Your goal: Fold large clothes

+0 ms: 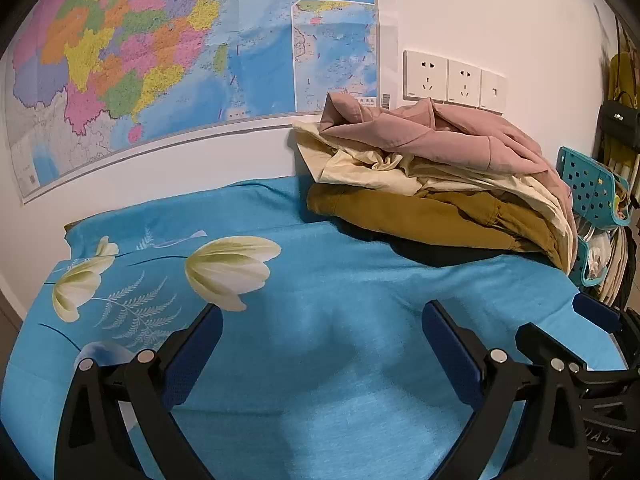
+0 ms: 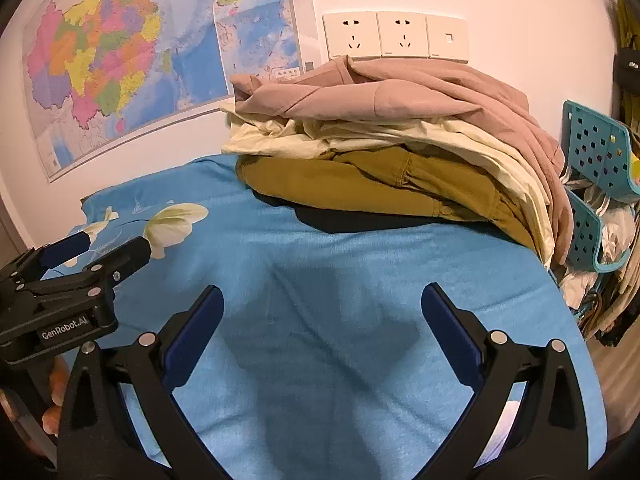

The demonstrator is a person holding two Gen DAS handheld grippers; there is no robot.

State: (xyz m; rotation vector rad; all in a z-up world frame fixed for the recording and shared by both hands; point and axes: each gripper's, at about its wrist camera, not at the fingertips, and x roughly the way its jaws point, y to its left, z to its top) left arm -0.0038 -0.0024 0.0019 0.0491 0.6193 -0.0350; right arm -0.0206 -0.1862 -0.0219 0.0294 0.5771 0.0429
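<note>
A pile of crumpled clothes sits at the far right of the blue floral sheet (image 1: 328,280), against the wall. A pink garment (image 1: 432,132) lies on top, a cream one (image 1: 384,168) under it, a mustard one (image 1: 420,216) at the bottom. The pile also shows in the right wrist view: pink garment (image 2: 400,92), cream garment (image 2: 320,140), mustard garment (image 2: 360,184). My left gripper (image 1: 322,320) is open and empty above the sheet, short of the pile. My right gripper (image 2: 322,300) is open and empty above the sheet (image 2: 320,320). The left gripper also shows at the left of the right wrist view (image 2: 108,246).
A wall map (image 1: 160,60) and wall sockets (image 1: 452,80) are behind the bed. A teal perforated basket (image 1: 592,184) with hangers and clutter stands off the bed's right edge, also in the right wrist view (image 2: 596,152).
</note>
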